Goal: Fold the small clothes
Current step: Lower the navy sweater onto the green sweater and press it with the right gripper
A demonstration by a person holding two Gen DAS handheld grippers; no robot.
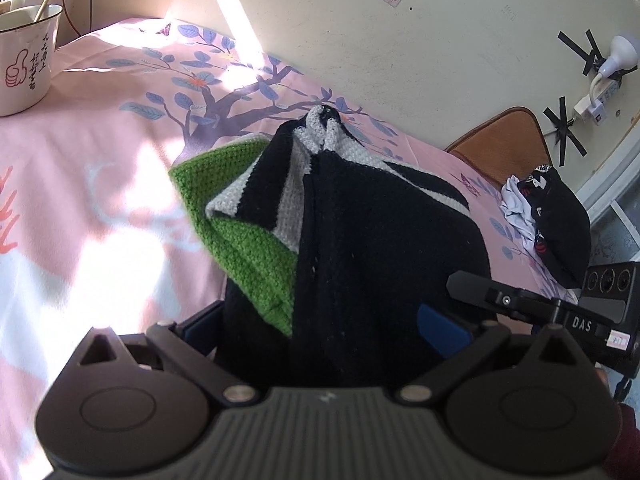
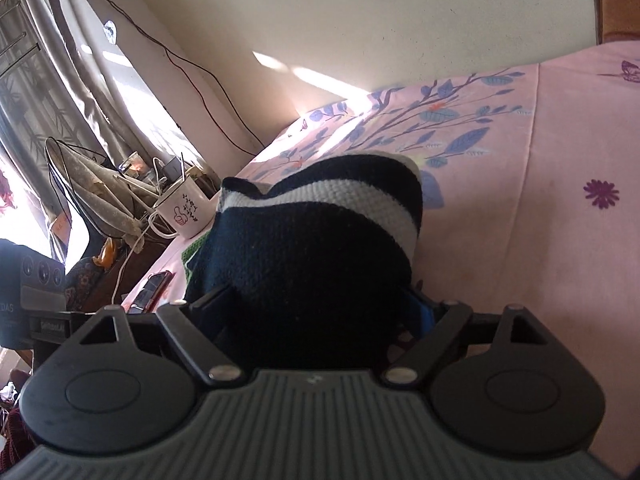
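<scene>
A small knitted garment in black, grey-white and green is held up over a pink floral bedsheet. My left gripper is shut on its black part; the cloth fills the space between the blue-padded fingers and hides the tips. In the right wrist view the same garment shows black with a white stripe, and my right gripper is shut on it, its fingertips buried in the fabric. The right gripper's body shows at the right edge of the left wrist view.
A white mug with a thumbs-up print stands at the sheet's far left, also visible in the right wrist view. A pile of dark and white clothes lies by a brown chair back. A phone lies on the sheet edge. Wall behind.
</scene>
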